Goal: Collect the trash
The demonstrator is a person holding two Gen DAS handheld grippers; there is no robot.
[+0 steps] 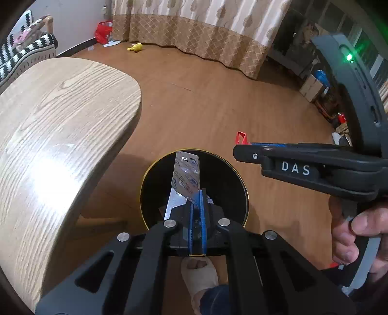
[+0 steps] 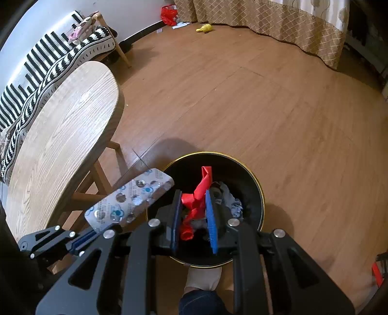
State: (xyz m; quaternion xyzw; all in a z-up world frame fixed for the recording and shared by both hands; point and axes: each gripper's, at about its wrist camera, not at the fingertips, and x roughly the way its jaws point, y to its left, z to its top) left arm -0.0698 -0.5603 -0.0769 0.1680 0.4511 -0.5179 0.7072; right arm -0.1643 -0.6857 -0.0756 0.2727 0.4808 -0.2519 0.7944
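Low in frame, the left hand-held gripper point(image 1: 197, 203) pinches a blister pack point(image 1: 185, 174) above the bin point(image 1: 145, 184); the right hand-held gripper point(image 2: 194, 213) grips a red balloon point(image 2: 197, 193). Each should release only once centred over the opening.

Bin point(image 2: 252, 174) on floor right of table point(image 2: 60, 126), balloon point(image 2: 201, 191) over it, crumpled paper, perhaps, point(image 2: 230, 193) inside

White letters "DAS" stand on the side of the right tongs point(image 1: 242, 151).

Brown wood floor point(image 2: 242, 109) runs from the oak bench point(image 2: 60, 126) to patterned curtains point(image 2: 278, 21); a striped sofa point(image 2: 48, 63) sits behind the bench.
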